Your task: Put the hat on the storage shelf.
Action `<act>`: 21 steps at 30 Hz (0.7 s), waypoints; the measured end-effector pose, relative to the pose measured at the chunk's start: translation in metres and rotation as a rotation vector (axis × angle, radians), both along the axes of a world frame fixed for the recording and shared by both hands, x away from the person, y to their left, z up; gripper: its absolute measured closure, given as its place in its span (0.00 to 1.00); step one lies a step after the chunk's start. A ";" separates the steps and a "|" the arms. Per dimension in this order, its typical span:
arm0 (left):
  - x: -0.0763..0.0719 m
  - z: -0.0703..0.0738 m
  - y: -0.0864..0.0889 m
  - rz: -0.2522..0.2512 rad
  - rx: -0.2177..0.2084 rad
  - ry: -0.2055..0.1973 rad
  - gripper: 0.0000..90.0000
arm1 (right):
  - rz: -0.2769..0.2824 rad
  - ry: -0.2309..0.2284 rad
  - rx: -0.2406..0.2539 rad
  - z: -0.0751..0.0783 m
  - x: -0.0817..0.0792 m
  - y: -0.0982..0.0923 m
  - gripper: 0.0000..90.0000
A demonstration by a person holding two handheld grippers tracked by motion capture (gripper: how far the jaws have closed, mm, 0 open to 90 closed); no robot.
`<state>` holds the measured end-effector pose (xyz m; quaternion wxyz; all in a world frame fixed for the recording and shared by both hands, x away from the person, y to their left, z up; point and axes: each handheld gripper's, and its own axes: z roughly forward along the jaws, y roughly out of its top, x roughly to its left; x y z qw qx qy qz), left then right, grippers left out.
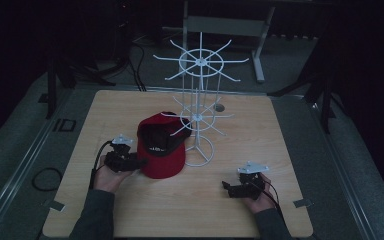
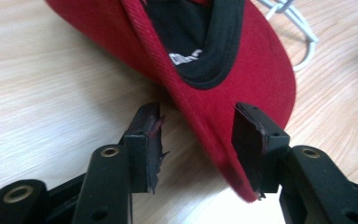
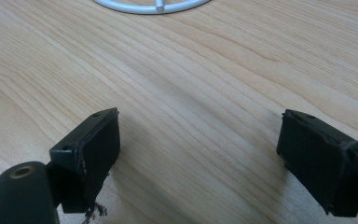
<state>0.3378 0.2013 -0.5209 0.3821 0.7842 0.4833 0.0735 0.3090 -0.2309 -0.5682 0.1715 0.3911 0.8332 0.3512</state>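
Observation:
A red cap with a black lining lies upside down on the wooden table, against the foot of a white wire rack. My left gripper sits at the cap's left side. In the left gripper view its jaws stand apart, and the edge of the red cap runs between them, close to the right-hand pad. The left-hand pad is clear of the cloth. My right gripper rests low at the front right, open over bare wood.
The rack has two tiers of spoke-like hooks and a round wire base. A loop of that wire lies just beyond the cap. A metal frame stands behind the table on dark floor. Black cables trail from both grippers.

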 end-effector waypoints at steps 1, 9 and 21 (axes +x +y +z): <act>0.003 -0.002 -0.001 -0.012 -0.003 0.010 0.60 | 0.000 0.000 0.000 0.000 0.000 0.000 0.15; 0.016 -0.013 -0.013 -0.081 -0.048 0.090 0.63 | 0.000 0.000 0.000 0.000 0.000 0.000 0.15; 0.015 -0.017 -0.021 -0.112 -0.009 0.078 0.73 | 0.000 0.000 0.000 0.000 0.000 0.000 0.15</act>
